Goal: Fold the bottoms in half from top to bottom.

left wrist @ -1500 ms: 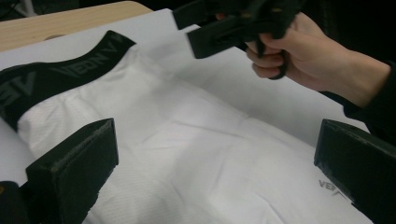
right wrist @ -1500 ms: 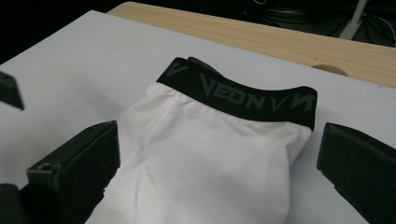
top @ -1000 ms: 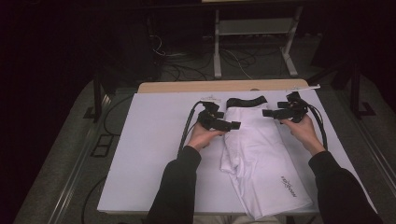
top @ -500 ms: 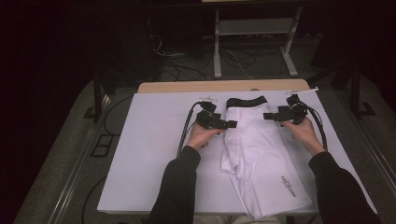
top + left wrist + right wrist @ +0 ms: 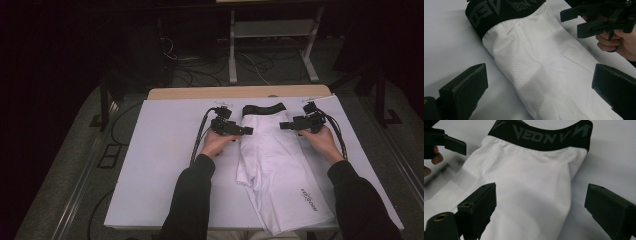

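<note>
In the high view, white shorts (image 5: 272, 165) with a black waistband (image 5: 263, 108) are laid on the white counter (image 5: 160, 160), from 12 o'clock down to 5 o'clock. The left gripper (image 5: 247, 131) is held at their 9 o'clock edge, the right gripper (image 5: 284, 125) at 3 o'clock.

In the left gripper view, the jaws are spread wide over the shorts (image 5: 544, 75), nothing gripped.

In the right gripper view, the jaws are also spread, empty, over the shorts (image 5: 534, 187).

A wooden table (image 5: 240, 93) carries a white sheet (image 5: 155, 165); white shorts (image 5: 277, 170) with a black waistband (image 5: 263, 108) lie on it.
</note>
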Motion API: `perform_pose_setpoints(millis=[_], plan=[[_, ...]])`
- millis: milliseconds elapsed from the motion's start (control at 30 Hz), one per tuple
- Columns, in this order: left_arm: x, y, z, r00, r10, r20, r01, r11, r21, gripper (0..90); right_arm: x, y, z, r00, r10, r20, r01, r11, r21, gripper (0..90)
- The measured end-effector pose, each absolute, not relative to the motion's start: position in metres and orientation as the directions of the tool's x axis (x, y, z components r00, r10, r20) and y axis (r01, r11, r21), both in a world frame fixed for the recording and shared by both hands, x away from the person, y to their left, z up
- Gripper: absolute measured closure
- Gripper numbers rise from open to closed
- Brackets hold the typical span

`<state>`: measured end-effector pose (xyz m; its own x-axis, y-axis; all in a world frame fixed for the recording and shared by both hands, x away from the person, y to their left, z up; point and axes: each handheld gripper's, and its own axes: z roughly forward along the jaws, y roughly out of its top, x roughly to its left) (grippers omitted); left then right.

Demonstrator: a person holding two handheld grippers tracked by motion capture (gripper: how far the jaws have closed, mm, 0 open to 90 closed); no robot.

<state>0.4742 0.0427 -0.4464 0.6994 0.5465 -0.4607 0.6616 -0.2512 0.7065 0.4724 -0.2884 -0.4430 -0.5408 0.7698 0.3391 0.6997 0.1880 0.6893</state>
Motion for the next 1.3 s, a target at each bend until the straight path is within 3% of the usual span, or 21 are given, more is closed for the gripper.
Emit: perform_pose_setpoints(millis=[300,433,800,1067,1300], plan=[[0.482,0.041,-0.454,0.682,0.558,-0.473,0.685,-0.261,0.681,4.0,0.480,-0.300,-0.446,-0.492,0.783,0.380,0.742,0.148,0.654,16.8],[0.485,0.044,-0.458,0.667,0.565,-0.486,0.698,-0.245,0.673,7.9,0.482,-0.305,-0.447,-0.483,0.779,0.399,0.760,0.147,0.633,24.8],[0.490,0.047,-0.462,0.631,0.593,-0.500,0.718,-0.202,0.666,31.3,0.489,-0.304,-0.452,-0.491,0.768,0.412,0.780,0.176,0.601,41.4],[0.491,0.048,-0.463,0.608,0.616,-0.501,0.734,-0.197,0.650,53.5,0.490,-0.308,-0.457,-0.458,0.765,0.453,0.801,0.134,0.583,64.8],[0.491,0.046,-0.464,0.613,0.612,-0.500,0.737,-0.214,0.641,66.4,0.491,-0.302,-0.458,-0.459,0.757,0.465,0.811,0.143,0.567,75.4]])
